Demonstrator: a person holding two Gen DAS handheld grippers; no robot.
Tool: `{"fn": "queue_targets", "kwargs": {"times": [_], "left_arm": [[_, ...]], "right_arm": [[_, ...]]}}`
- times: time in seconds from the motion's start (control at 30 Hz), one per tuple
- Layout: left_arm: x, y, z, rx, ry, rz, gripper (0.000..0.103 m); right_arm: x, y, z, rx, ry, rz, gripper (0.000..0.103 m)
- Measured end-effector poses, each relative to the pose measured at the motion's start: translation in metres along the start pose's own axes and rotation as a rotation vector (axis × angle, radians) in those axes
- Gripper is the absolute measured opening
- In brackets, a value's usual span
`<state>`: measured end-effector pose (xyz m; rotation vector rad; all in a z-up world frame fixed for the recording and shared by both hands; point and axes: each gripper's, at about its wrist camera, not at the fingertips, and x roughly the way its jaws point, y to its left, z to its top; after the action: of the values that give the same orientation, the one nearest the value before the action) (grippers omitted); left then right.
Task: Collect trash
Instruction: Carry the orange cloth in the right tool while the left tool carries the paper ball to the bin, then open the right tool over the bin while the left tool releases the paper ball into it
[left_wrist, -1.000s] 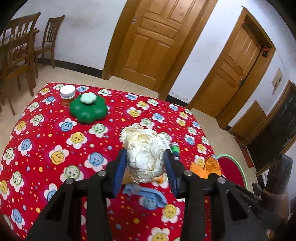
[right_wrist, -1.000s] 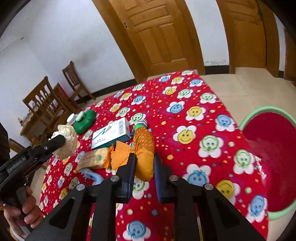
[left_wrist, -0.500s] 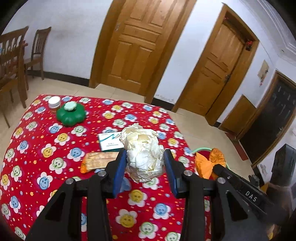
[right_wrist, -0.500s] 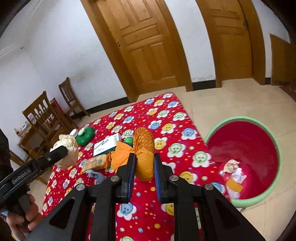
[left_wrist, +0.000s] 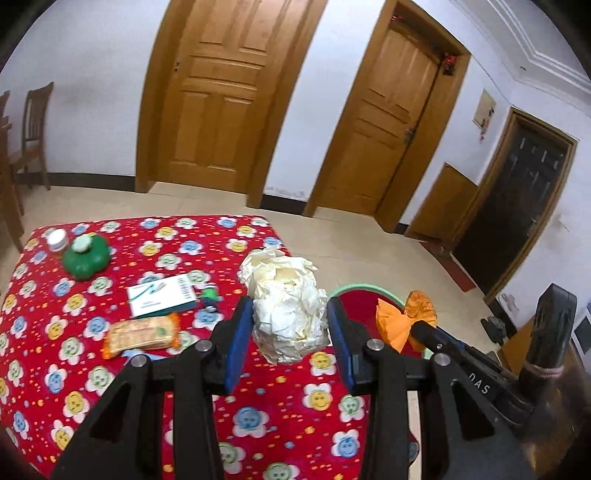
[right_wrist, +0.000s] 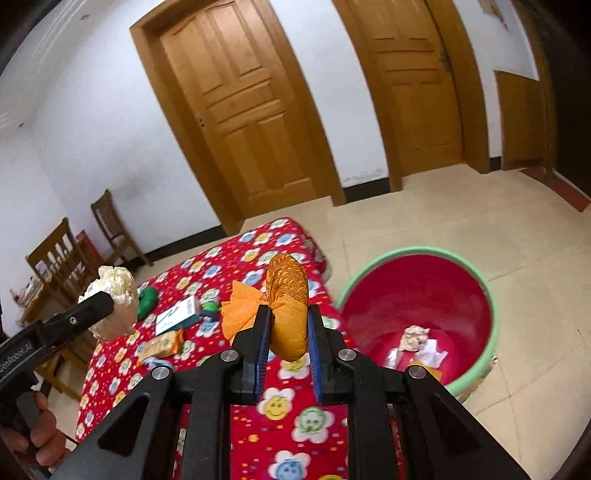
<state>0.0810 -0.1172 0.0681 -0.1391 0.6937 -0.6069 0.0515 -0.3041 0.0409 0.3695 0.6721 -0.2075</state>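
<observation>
On the bench (left_wrist: 110, 387), left to right, 1 green container (left_wrist: 85, 254), 1 box (left_wrist: 160, 295) and 1 snack packet (left_wrist: 142, 334) remain. The left gripper (left_wrist: 290, 332) is clamped on crumpled paper (left_wrist: 286, 302); the right gripper (right_wrist: 286, 339) on an orange wrapper (right_wrist: 288, 306). Rightmost, the bin (right_wrist: 491, 295) already holds 3 or so scraps.

Probably a home: wooden panelled doors (left_wrist: 218, 99), dining chairs (right_wrist: 110, 225), flowered tablecloth (left_wrist: 110, 369), tiled floor (right_wrist: 461, 221).

box (left_wrist: 160, 295) left of paper wad (left_wrist: 286, 306) | bin (right_wrist: 417, 314) on floor (right of table (right_wrist: 258, 424))
</observation>
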Motion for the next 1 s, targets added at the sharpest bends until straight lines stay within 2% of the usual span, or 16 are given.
{"fn": "queue_targets", "kwargs": {"times": [0.2, 0.5, 0.73, 1.0], "left_arm": [[0.026, -0.023, -0.002, 0.022, 0.037, -0.045, 0.041], [0.081, -0.053, -0.010, 0.063, 0.113, -0.111, 0.041], [0.126, -0.076, -0.020, 0.112, 0.180, -0.138, 0.041], [0.161, -0.086, -0.033, 0.116, 0.249, -0.136, 0.041]], "right_arm": [[-0.002, -0.029, 0.000, 0.043, -0.019, -0.051, 0.019], [0.011, -0.074, -0.005, 0.108, 0.001, -0.129, 0.019], [0.026, -0.106, -0.012, 0.131, 0.027, -0.202, 0.019], [0.045, -0.135, -0.020, 0.164, 0.072, -0.220, 0.021]]}}
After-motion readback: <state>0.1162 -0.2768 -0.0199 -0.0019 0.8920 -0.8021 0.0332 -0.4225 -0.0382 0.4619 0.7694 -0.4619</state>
